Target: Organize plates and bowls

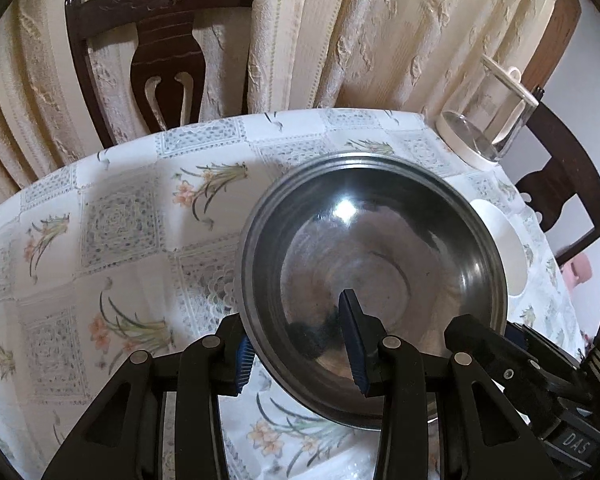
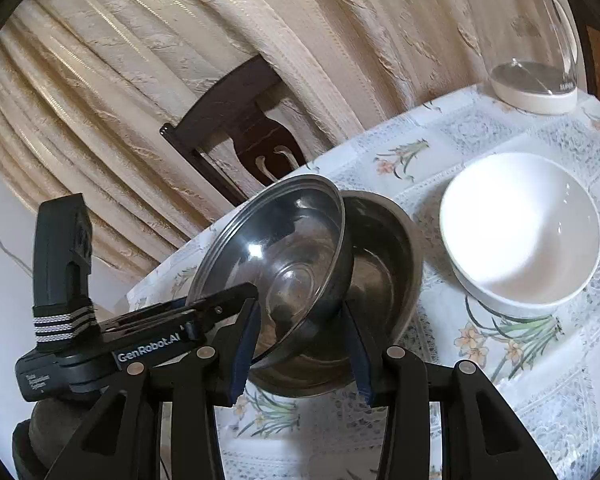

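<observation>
Left gripper [image 1: 300, 354] clamped; right gripper [image 2: 300, 354] spread apart.

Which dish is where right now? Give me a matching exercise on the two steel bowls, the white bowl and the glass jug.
1 tilted steel bowl
2 lower steel bowl
3 white bowl
4 glass jug

A far edge of the tablecloth
B flat on the tablecloth, beneath another bowl
C held by the left gripper
D right of the steel bowls, apart

Pairs: 1-C, 2-B, 3-D, 4-A
</observation>
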`<state>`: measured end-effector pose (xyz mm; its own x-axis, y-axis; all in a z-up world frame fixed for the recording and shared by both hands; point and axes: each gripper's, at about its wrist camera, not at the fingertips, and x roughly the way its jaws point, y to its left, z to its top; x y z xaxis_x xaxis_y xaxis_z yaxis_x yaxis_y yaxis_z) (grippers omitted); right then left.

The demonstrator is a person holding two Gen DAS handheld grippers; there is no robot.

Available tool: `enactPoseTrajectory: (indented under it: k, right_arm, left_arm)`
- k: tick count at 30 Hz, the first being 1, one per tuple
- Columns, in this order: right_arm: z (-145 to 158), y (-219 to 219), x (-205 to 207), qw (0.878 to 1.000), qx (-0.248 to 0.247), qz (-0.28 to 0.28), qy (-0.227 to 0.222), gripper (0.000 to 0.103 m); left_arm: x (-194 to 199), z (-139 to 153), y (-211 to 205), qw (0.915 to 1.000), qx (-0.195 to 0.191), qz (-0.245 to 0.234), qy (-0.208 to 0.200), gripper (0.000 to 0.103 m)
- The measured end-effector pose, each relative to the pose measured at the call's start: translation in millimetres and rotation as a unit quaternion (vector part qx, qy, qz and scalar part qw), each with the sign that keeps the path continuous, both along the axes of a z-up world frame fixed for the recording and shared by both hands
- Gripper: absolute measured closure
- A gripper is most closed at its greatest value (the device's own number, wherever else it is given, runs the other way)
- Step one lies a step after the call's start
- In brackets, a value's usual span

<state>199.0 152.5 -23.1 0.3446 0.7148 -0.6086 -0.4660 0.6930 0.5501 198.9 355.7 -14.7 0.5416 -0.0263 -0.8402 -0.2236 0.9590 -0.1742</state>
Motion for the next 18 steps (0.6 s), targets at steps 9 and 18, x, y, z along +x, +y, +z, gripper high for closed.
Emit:
enactPoseTrajectory:
  k: [9,18]
  right_arm:
    - [-4,-3,5,1.000,0.001,-0.011,0.003,0.058]
    - [1,-14,5,0.999,0.008,-0.031,-0.002,0.047]
  left_arm:
    - [6,-2,-2,1.0000,0.001,-0.005,0.000,0.056]
    - [3,-1,-1,1.0000,0.000,0.005,0.002,0.046]
